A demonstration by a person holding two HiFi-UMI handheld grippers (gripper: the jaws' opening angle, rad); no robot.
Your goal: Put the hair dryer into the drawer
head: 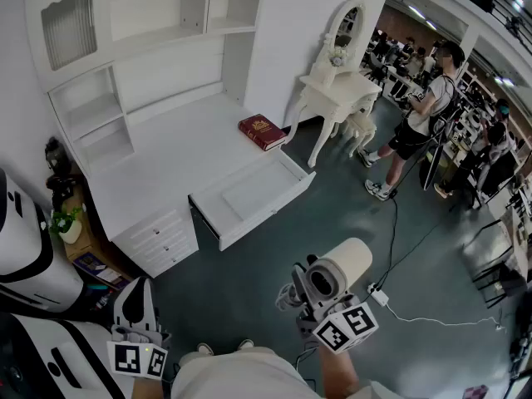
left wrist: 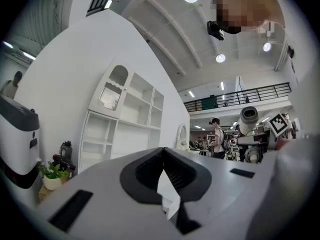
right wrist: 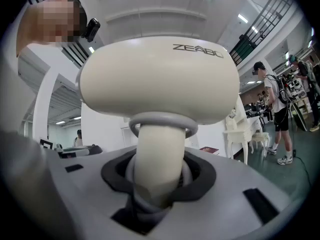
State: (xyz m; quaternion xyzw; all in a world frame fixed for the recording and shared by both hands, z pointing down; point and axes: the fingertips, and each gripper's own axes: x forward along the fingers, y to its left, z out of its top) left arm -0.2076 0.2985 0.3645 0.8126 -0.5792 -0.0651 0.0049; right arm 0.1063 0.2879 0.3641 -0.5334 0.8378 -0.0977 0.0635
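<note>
1. My right gripper [right wrist: 157,181] grips the hair dryer [right wrist: 160,79] by its handle. The jaws stand about half open, and the dark pads press on the cream handle from both sides.
2. In the right gripper view the dryer's fat cream body fills the upper middle of the frame. A grey ring sits round the top of the handle.
3. In the head view that gripper and the dryer show at the lower middle, in the air above the dark floor [head: 274,256]. The barrel's open end faces up at the camera.
4. My left gripper [left wrist: 162,171] has its jaws together and nothing is between them. In the head view it sits at the lower left, well apart from the dryer.
5. The drawer [head: 268,212] is pulled open from the white desk [head: 166,156] at the middle of the head view. I see nothing inside it. The dryer is below and right of it in the frame, not touching it.
6. A red book [head: 263,131] lies on the desk top just above the open drawer.
7. A white vanity table [head: 337,90] with an oval mirror stands at the upper right, and a person [head: 420,115] stands further right.
8. A small potted plant [head: 65,221] sits at the left edge, beside the desk.
</note>
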